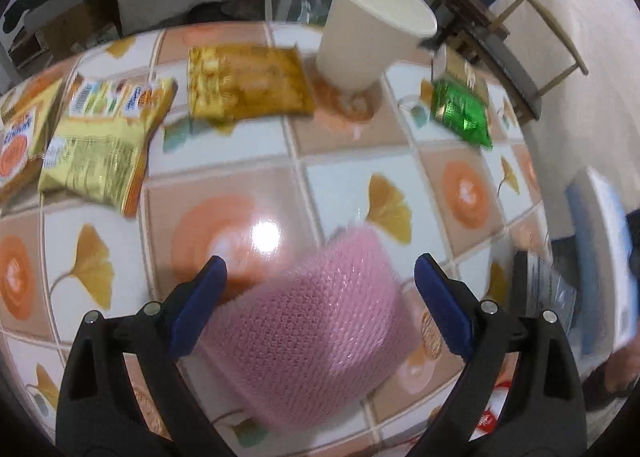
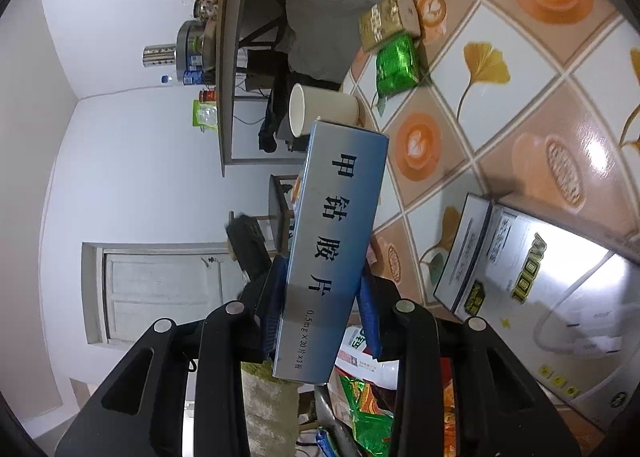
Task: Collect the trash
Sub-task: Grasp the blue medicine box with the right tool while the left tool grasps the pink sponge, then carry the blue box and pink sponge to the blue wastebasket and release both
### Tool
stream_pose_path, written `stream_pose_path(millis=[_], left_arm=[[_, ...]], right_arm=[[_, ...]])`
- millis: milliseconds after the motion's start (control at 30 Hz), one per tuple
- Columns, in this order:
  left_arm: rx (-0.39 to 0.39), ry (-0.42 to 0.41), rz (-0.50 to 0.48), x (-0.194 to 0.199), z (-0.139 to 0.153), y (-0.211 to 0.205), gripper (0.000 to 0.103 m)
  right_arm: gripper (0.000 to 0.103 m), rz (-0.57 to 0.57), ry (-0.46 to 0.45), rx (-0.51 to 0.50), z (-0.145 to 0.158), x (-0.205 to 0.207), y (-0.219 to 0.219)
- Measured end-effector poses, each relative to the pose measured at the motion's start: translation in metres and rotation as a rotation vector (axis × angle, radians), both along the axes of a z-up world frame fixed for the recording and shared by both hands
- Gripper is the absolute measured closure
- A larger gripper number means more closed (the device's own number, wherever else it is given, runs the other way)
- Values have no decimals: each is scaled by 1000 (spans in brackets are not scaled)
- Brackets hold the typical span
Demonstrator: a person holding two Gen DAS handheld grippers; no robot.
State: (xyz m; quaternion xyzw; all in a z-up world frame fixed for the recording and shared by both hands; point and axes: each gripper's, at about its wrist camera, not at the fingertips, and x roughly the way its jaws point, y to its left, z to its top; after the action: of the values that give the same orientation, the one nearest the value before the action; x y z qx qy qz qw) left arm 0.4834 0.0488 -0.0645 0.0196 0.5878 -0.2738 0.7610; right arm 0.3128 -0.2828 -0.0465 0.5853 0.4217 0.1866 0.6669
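The pink bubble wrap [image 1: 308, 321] lies low in the centre of the left wrist view, a soft crumpled wad on the tiled tablecloth [image 1: 344, 185], sitting between the blue pads of the left gripper [image 1: 320, 273]. Those jaws stand wide apart and no pad presses on the wad, so nothing is grasped yet. To take it well, I would settle the pads down on either side of the bulkiest part and close until the wrap bunches firmly; it is springy and light, so a shallow pinch on a loose edge would likely slip or pull only a flap free.

In the right wrist view the right gripper [image 2: 320, 309] is clamped on a long blue medicine box [image 2: 340, 241], which stands up through the middle of the frame. Below it, at the bottom edge, a container of snack wrappers [image 2: 368, 413] shows, probably where the trash goes.

More trash waits further out in the left view: a paper cup [image 1: 368, 37] at upper centre, a green foil packet [image 1: 460, 113] at upper right, a brown snack bag [image 1: 248, 85] upper middle, and a yellow snack bag [image 1: 104, 145] at upper left. A large grey box [image 2: 552, 289] lies at the right of the right view.
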Motion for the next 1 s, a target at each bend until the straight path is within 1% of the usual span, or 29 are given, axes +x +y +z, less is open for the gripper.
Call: stream_pose_path(millis=[133,200,333,400,467,600,667,900,967,1000], left_arm=[[9,-6,-44,-18,3,8,12],[30,-13,-76,-26,5,8,12],[127,-83,-161,-44,10,1,12],[154,-107,-206,-51,10,-5,12],[189,-122,-239,-56,8,-10,12],[291,-160,-300,-64,-1,-22,12],[321,-170,-318,-66,-4,-27,12],[346,-199,-326,-67,1,-33,12],[348,-204,-333,-67,1,-36,20],[349,-203,-335,-67,2,-37,21]], right_arm=[[69,1,-12,3,2,2,-6],[69,1,-12,8,1,2,-6],[69,4,-2,15,-4,1,-8],[69,2,4,17,-5,1,-8],[69,3,8,18,-7,0,-9],[69,17,7,24,-8,1,-6],[69,24,4,25,-7,2,-4],[69,32,-14,18,-3,1,-2],[70,29,-19,21,-2,-1,-2],[70,29,-20,21,-1,-1,-3]])
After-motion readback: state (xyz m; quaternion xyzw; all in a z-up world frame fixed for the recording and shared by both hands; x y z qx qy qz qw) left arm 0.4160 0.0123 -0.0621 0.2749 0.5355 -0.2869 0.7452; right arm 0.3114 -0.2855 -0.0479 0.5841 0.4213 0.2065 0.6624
